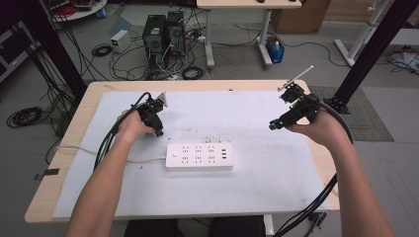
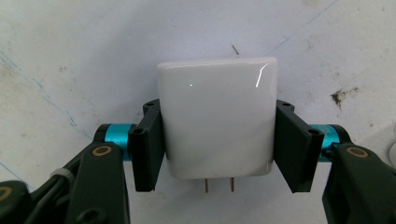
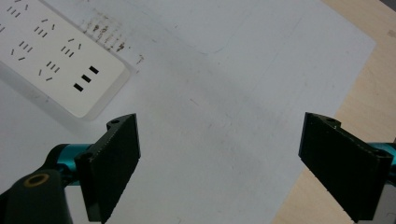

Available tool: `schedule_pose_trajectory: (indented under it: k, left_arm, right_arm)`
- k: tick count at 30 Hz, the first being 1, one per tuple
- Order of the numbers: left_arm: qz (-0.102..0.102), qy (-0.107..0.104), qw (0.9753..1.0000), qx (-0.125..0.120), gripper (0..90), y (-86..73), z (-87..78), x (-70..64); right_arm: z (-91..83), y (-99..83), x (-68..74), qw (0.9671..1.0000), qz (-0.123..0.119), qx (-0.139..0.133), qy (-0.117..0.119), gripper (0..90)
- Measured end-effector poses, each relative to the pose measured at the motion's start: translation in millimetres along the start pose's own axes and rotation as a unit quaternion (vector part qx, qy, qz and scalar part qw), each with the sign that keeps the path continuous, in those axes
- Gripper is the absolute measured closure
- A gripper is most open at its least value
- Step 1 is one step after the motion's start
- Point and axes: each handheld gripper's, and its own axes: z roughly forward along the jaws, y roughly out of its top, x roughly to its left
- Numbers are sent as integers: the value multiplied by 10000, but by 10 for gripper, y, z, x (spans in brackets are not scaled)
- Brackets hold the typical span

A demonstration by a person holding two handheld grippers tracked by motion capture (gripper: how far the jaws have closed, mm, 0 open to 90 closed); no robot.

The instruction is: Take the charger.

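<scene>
Here, left tool [image 2: 219,140] clamped on white plug adapter [image 2: 217,116], right tool [image 3: 236,168] spread wide, power strip [image 1: 199,156] nearby.

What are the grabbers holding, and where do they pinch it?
The left gripper pinches a white plug adapter by its two flat sides, prongs sticking out. The right gripper holds nothing.

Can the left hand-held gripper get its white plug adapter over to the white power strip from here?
Probably yes. The left hand-held gripper is shut on the glossy white plug adapter, and only bare white mat lies between it and the white rectangular power strip.
</scene>
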Motion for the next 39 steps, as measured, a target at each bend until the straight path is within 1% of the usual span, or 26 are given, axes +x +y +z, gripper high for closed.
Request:
schedule_pose_trajectory:
  k: [5,7,9,10,11,12,14,15,16,17,18,20,21,22,23,26,27,28,29,30,31,32,34,35,37,39]
  left_arm:
    - [29,40,10000,-24,419,-7,-8,-7]
    - [48,5,10000,-21,420,-16,-27,-10]
    - [27,-12,9999,-125,421,-33,-73,-21]
    - [27,-44,9998,-180,421,-45,-108,-30]
    - [96,-60,9998,-191,421,-60,-150,-28]
    - [74,-85,9995,-294,422,-79,-186,-42]
    - [106,-107,9990,-409,422,-122,-273,-52]
    - [127,-155,9987,-464,422,-161,-334,-67]
    - [147,-173,9987,-460,422,-180,-369,-75]
    - [182,-191,9986,-454,421,-199,-405,-86]
    - [233,-194,9984,-474,422,-225,-455,-106]
    - [379,-235,9976,-526,422,-283,-588,-162]
    - [437,-226,9973,-551,422,-307,-656,-197]
    - [536,-220,9967,-561,422,-329,-726,-235]
    - [613,-208,9963,-558,422,-345,-782,-266]
    - [930,-222,9935,-622,422,-402,-1028,-414]
    - [998,-240,9927,-635,422,-416,-1102,-461]
    - [998,-240,9927,-635,422,-416,-1102,-461]
    - [1204,-206,9902,-684,422,-439,-1242,-552]
    - [1276,-216,9891,-697,422,-448,-1300,-596]
    - [1402,-208,9874,-704,422,-454,-1357,-635]
    - [1485,-207,9861,-722,422,-460,-1404,-674]
    - [1599,-178,9843,-730,422,-466,-1490,-743]
    - [1651,-174,9833,-746,422,-466,-1525,-772]
    - [1725,-180,9820,-742,422,-457,-1594,-815]
    - [1799,-135,9806,-764,423,-453,-1656,-853]
  right_arm:
    - [6,-2,4,10000,-30,-17,9,120]
    - [12,0,4,10000,-17,-12,4,121]
    - [14,6,5,10000,-8,-6,9,120]
    - [16,15,5,10000,-31,-21,16,121]
    - [16,15,5,10000,-31,-21,16,121]
    - [14,21,12,10000,-1,-12,18,121]
    - [19,31,7,10000,-31,-1,31,121]
    - [23,38,13,10000,8,13,36,121]
    - [30,50,14,10000,32,32,29,121]
    - [34,56,5,10000,-28,35,33,121]
    - [39,63,14,10000,37,36,56,121]
    - [39,85,14,9999,69,127,95,121]
    - [39,98,20,9998,103,127,98,121]
    - [33,109,15,9998,73,158,97,121]
    - [30,121,20,9997,128,167,115,121]
    - [13,153,28,9996,145,203,123,121]
    - [11,162,26,9996,134,228,114,121]
    - [11,162,26,9996,134,228,114,121]
    - [6,173,31,9995,142,252,108,121]
    - [-3,191,34,9994,159,290,98,121]
    - [-5,199,36,9994,143,297,95,121]
    - [-8,207,40,9993,158,321,83,121]
    - [-18,219,37,9994,126,325,46,121]
    - [-21,225,39,9993,157,320,54,121]
    - [-26,229,32,9993,157,344,42,121]
    - [-27,231,26,9992,157,364,27,121]
